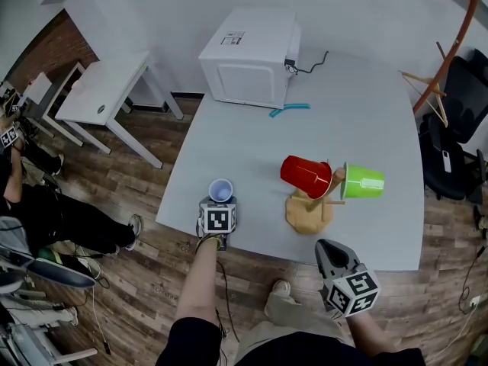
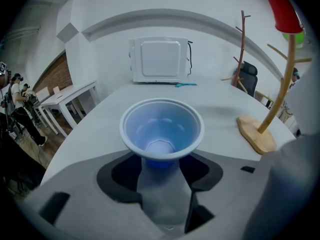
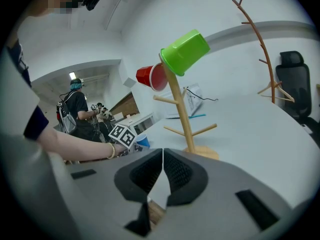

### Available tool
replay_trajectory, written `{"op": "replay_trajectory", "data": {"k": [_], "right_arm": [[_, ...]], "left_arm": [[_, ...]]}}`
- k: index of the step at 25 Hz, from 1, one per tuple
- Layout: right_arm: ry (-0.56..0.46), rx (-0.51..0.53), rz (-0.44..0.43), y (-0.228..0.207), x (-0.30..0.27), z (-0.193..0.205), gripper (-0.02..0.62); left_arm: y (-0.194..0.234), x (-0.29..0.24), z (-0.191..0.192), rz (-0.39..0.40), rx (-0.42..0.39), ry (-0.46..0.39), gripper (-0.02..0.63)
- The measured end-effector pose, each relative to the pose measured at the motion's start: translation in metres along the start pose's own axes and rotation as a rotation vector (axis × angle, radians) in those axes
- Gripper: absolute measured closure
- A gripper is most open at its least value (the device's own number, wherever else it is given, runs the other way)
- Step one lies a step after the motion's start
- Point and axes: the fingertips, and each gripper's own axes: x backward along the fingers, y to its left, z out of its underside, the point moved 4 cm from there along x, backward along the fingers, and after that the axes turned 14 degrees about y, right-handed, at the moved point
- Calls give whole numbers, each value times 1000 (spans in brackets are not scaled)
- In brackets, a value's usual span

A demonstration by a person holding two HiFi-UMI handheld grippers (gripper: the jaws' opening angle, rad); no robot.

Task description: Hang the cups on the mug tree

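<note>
1. Head view shows three cups on one grey table: one blue cup, one red cup and one green cup.
2. One wooden mug tree stands right of centre in the frame. It carries two of the cups at its top, both tipped sideways with their mouths toward the trunk, red to the left and green to the right.
3. Right gripper view shows three bare pegs lower on the trunk.
4. The third cup, the blue one, stands upright and mouth up near the table's lower edge, left of the tree and apart from it.
5. Of two grippers, the left gripper grasps the blue cup, with its jaws around the lower body and its pads against the sides.
6. The right gripper, at lower right off the table's edge, has its jaws pressed together on nothing.
7. One white microwave sits at top centre, with one teal stick lying just beside it.
</note>
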Motion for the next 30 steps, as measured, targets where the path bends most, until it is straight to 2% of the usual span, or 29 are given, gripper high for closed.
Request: {"op": "replay_trajectory", "data": {"k": [9, 17, 25, 30], "right_arm": [[-7, 5, -1, 0, 4, 1, 565], [-18, 16, -12, 5, 11, 3, 565], [-38, 29, -26, 13, 28, 10, 565], [-48, 48, -33, 16, 43, 20, 565]], "left_arm": [[-3, 17, -4, -9, 4, -24, 367], [-20, 46, -6, -2, -15, -87, 368], [-48, 81, 3, 24, -18, -148, 370], [-75, 102, 9, 42, -49, -183, 370]]}}
